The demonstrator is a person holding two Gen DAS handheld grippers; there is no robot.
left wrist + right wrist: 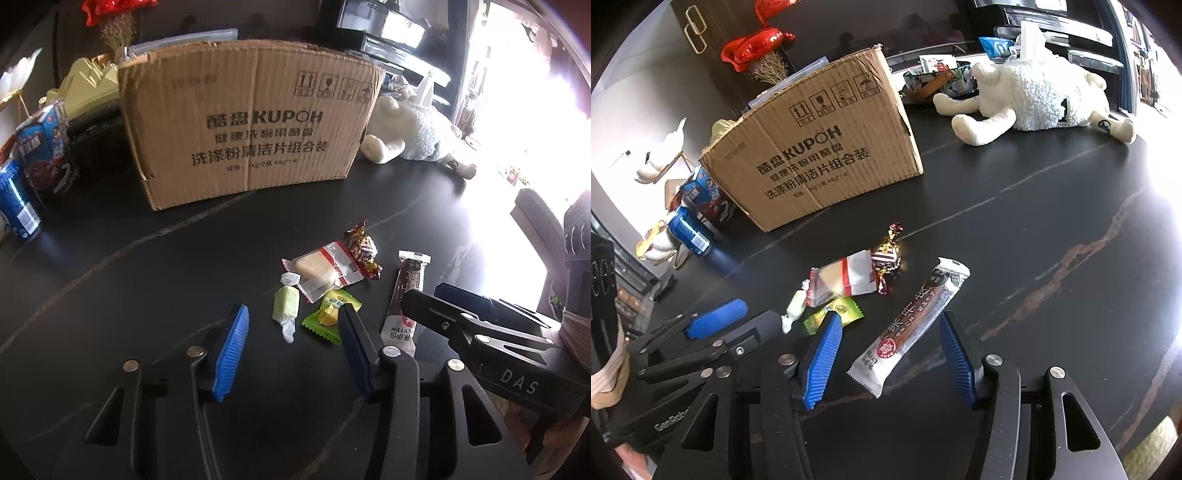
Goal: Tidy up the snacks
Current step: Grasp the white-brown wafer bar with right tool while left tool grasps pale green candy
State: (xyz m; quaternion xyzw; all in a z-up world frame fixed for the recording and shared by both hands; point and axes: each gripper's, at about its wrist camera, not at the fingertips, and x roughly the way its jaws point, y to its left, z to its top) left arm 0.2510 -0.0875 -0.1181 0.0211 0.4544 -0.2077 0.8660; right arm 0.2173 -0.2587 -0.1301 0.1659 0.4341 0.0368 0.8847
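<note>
Snacks point(325, 273) loose, green-yellow packet point(330, 314) partly hidden behind spread left gripper point(291, 350), right gripper point(892, 354) spread, box point(247, 122) contents unseen

This looks like a lived-in home, likely a living or dining room: a dark marble-veined table point(1052, 229) carries a plush lamb toy point(1034, 99), a dishwasher-detergent carton point(247, 122), snack boxes point(44, 147) and a red decoration point(757, 46), with shelving behind and bright daylight alongside.

dark veined table point(147, 280), bright window point(524, 92)
</note>
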